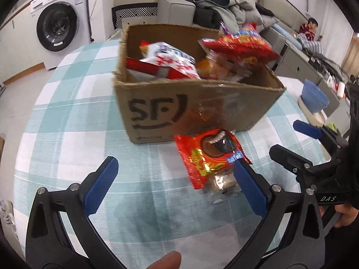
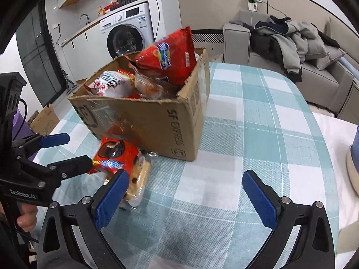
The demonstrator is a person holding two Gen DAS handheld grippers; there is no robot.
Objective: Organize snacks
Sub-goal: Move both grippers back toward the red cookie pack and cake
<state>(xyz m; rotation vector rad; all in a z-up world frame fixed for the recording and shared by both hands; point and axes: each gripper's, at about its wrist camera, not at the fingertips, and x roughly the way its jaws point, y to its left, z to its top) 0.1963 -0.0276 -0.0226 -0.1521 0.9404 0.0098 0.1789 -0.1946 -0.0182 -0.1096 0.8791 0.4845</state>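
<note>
A brown SF cardboard box (image 1: 179, 109) (image 2: 157, 121) stands on the checked table and holds several snack packs, among them a big red bag (image 1: 240, 44) (image 2: 170, 56). A red snack pack (image 1: 208, 157) (image 2: 116, 154) lies on the table in front of the box, over a clear-wrapped pastry (image 1: 224, 182) (image 2: 136, 183). My left gripper (image 1: 177, 179) is open, its right finger beside the red pack. My right gripper (image 2: 188, 192) is open and empty, its left finger near the pastry.
The table wears a teal and white checked cloth (image 2: 258, 123). A blue bowl on a white stand (image 1: 313, 99) is at the table's right side. A washing machine (image 1: 58, 27) and a grey sofa with clothes (image 2: 287, 44) stand beyond.
</note>
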